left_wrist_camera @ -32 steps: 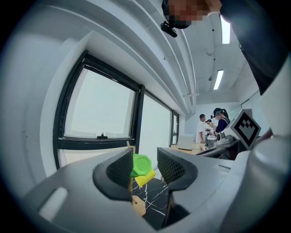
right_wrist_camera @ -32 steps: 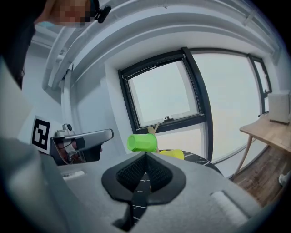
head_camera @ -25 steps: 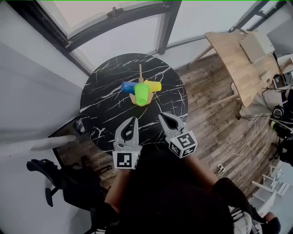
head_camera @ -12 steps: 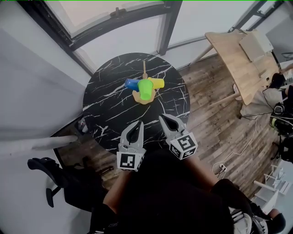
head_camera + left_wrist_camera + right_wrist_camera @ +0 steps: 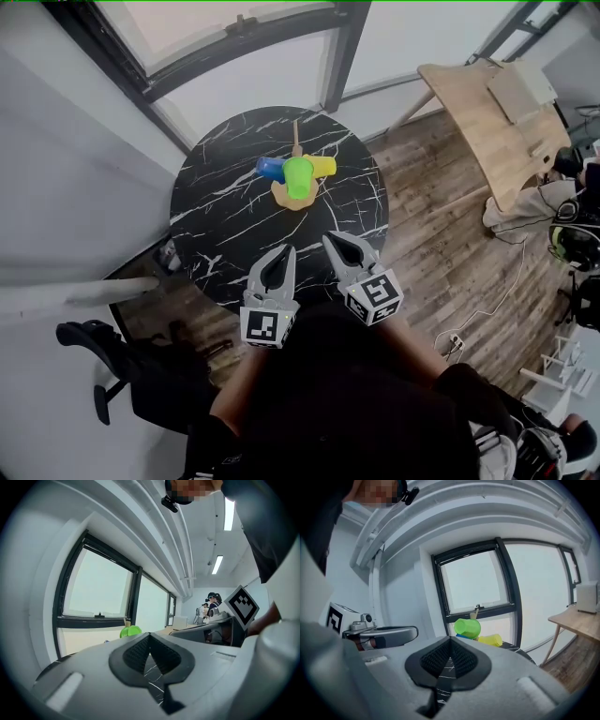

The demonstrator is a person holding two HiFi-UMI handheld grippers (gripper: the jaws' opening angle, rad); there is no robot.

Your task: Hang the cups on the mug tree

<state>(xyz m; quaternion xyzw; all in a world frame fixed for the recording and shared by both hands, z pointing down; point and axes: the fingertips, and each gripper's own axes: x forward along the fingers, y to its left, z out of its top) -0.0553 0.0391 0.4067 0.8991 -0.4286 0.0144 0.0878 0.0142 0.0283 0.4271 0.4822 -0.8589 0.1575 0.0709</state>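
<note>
Now we are holding the left gripper (image 5: 284, 251) and right gripper (image 5: 328, 237) pressed together, empty, at the near edge of the round black marble table (image 5: 225, 220).
Overhead, we are seeing a blue plastic cup (image 5: 270, 169), a green plastic cup (image 5: 298, 177) and a yellow plastic cup (image 5: 322, 167) hanging on the wooden mug tree (image 5: 284, 197) farther across it; the left gripper view is catching only the green one. Plank flooring (image 5: 441, 253) is spreading rightward.

Left claw (image 5: 284, 251) a little nearer right claw (image 5: 328, 237) than a second ago.
</note>
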